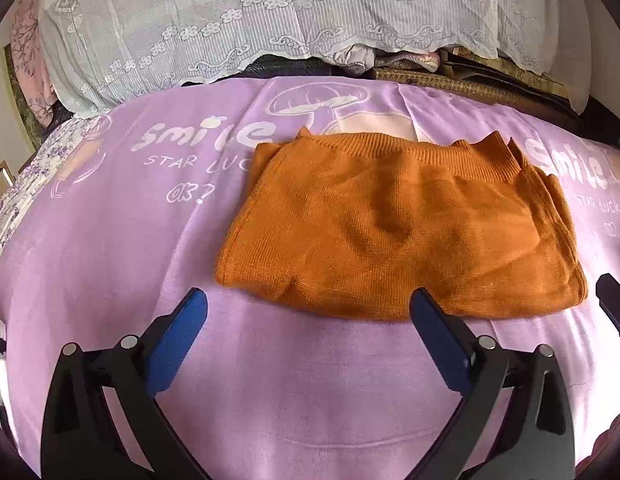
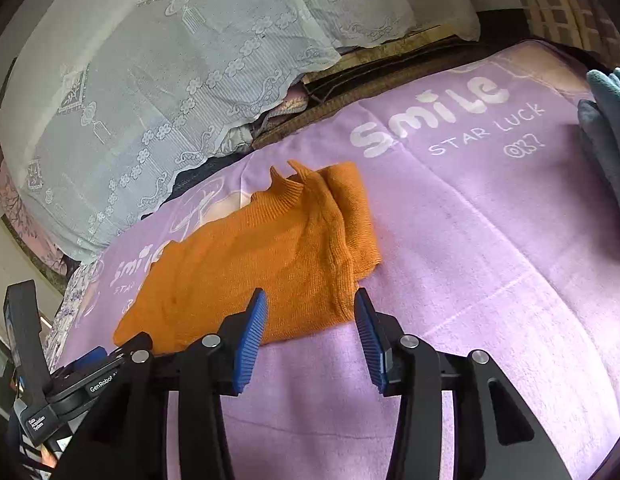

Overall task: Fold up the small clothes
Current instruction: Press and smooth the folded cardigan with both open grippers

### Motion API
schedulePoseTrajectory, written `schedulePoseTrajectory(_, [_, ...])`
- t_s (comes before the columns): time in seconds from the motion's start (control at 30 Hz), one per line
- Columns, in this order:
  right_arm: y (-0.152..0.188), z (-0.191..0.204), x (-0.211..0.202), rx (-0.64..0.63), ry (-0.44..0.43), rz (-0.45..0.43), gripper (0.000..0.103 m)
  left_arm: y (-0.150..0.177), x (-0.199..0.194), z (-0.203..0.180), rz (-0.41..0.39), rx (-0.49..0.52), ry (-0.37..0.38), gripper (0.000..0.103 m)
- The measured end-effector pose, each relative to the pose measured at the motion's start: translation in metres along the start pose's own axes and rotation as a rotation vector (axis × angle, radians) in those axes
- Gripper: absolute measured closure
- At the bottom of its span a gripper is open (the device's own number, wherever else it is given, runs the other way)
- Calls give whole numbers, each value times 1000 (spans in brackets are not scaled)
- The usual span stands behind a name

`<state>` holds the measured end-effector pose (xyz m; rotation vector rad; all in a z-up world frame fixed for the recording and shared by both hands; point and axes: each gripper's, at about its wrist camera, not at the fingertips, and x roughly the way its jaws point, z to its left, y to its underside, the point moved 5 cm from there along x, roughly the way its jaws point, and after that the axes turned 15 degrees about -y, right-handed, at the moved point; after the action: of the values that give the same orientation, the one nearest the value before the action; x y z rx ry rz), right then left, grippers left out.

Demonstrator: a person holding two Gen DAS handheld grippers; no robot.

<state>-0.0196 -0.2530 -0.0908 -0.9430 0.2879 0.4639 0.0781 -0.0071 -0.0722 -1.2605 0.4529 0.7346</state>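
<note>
1. The sweater (image 1: 397, 232), orange knit and folded into a rough rectangle, lay flat on the sheet (image 1: 110, 260) at the centre of the left wrist view, its ribbed hem toward the top of the frame.
2. The left gripper (image 1: 310, 308) sat at the bottom of that view, its jaws spread wide and holding nothing; the blue pads (image 1: 178, 344) stood just short of the sweater's near edge.
3. In the right wrist view the right gripper (image 2: 310, 312) stood with its jaws apart and empty, at the sweater's lower right corner, the cloth lying behind the tips.
4. The sheet was lilac, printed with "smile" and "STAR LUCK".
5. A lace cover (image 1: 270, 20) draped over piled bedding across the top of both views.
6. A grey-blue cloth (image 2: 609, 128) showed at the right edge of the right wrist view.
</note>
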Motion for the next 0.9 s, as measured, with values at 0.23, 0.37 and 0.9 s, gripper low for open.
schedulePoseTrajectory(0.23, [0,-20,12,72,13,25,49,-19,7,-12,-31,3,4,4])
schedulePoseTrajectory(0.37, [-7,-36,21,140,4,24,49,-37,22,-23,-32,-4,8,4])
schedulePoseTrajectory(0.9, [-41,-50,80,175,15,59,35,-34,52,-46,21,75,-12,4])
